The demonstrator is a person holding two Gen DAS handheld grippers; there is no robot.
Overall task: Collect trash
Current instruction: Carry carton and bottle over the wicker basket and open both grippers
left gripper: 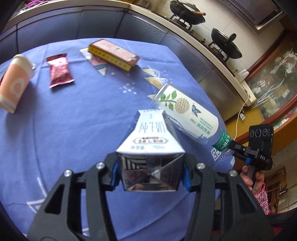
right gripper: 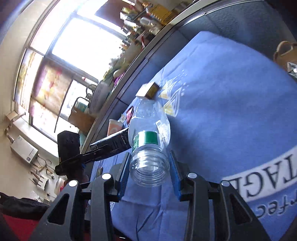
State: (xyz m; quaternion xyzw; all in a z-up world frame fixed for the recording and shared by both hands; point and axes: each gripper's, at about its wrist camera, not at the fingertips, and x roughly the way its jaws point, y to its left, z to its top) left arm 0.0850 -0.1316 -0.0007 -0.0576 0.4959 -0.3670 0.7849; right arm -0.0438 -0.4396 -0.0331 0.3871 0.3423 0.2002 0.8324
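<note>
My left gripper point(left gripper: 150, 170) is shut on a white and silver milk carton point(left gripper: 151, 140), held above the blue tablecloth point(left gripper: 74, 120). My right gripper point(right gripper: 149, 165) is shut on the neck of an empty clear plastic bottle point(right gripper: 148, 133) with a green band; the bottle point(left gripper: 187, 111) and right gripper point(left gripper: 239, 148) also show at the right of the left wrist view. The carton point(right gripper: 113, 141) and left gripper show left of the bottle in the right wrist view. On the table lie a pink paper cup point(left gripper: 14, 81), a red wrapper point(left gripper: 60, 71) and a flat yellow-edged box point(left gripper: 113, 54).
A woven basket point(right gripper: 285, 53) stands at the table's far right in the right wrist view. Behind the table runs a counter with two black woks point(left gripper: 187, 13) on a stove. A glass cabinet point(left gripper: 274, 79) is at the right. The table edge curves near the bottle.
</note>
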